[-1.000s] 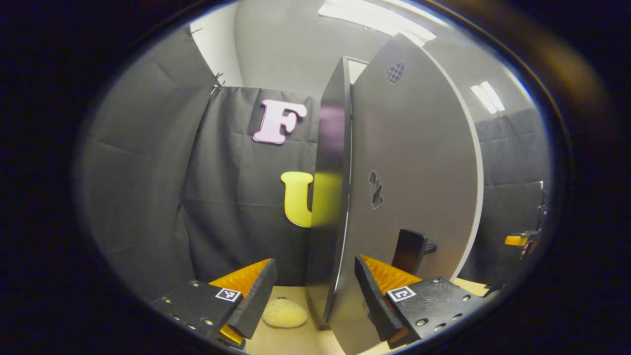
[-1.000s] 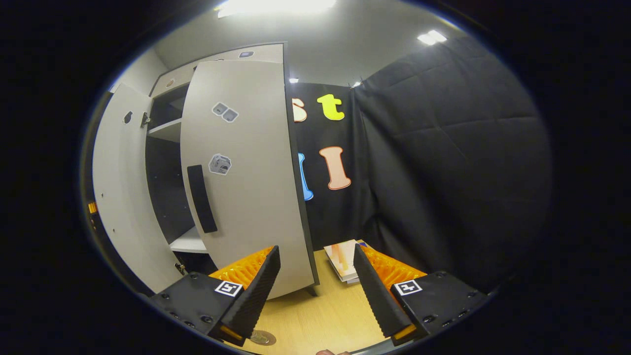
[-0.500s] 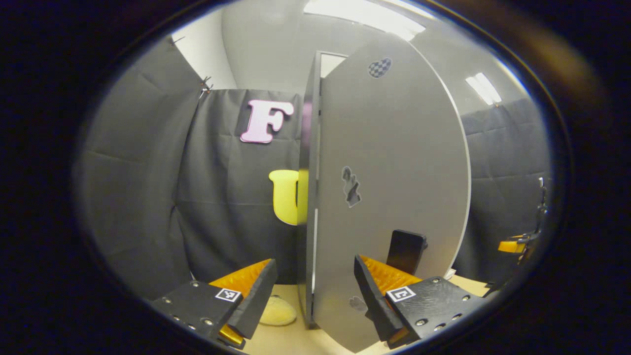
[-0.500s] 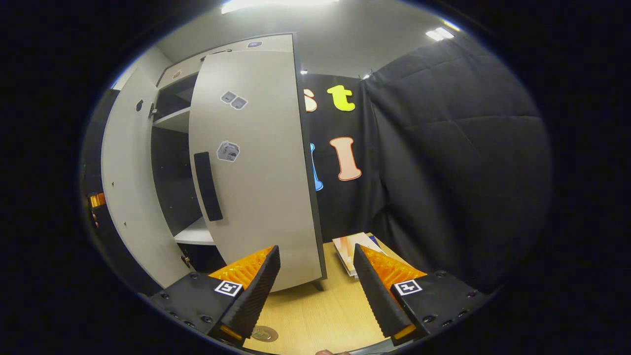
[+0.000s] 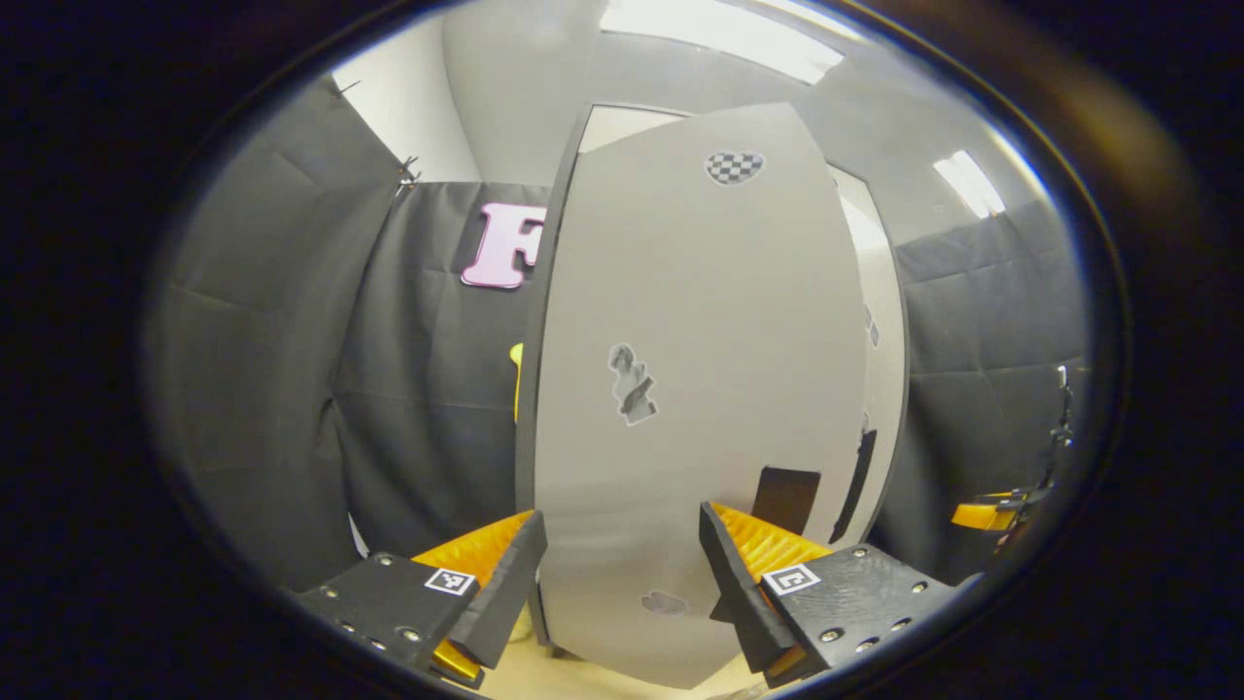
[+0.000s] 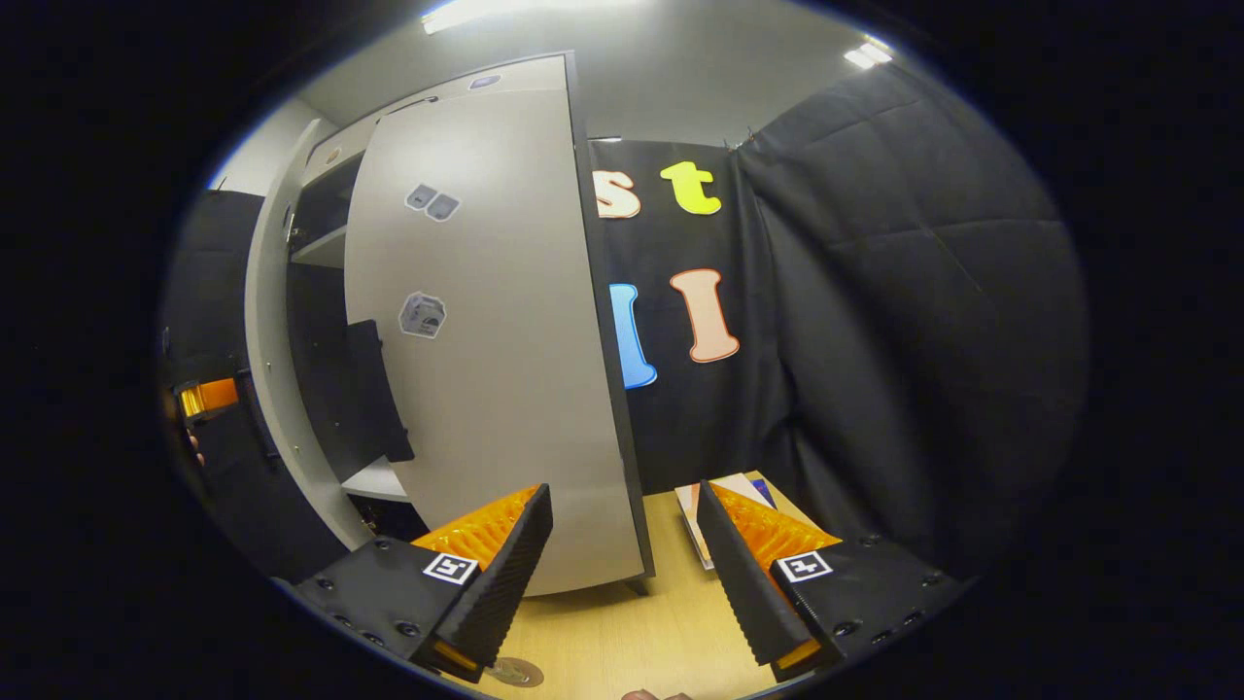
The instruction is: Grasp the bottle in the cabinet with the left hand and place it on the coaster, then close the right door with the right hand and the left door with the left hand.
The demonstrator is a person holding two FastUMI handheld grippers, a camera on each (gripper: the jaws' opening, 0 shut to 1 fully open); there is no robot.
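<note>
My left tool (image 5: pixel 622 574) was wide open and held nothing, right up by the left door (image 5: pixel 695 389), which was almost shut, while my right tool (image 6: pixel 624 574) hung wide open near the right door (image 6: pixel 486 340), not fully shut yet.

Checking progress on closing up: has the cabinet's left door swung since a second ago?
Yes. In the right gripper view the left door has swung toward the right door, narrowing the gap over the shelves.
</note>
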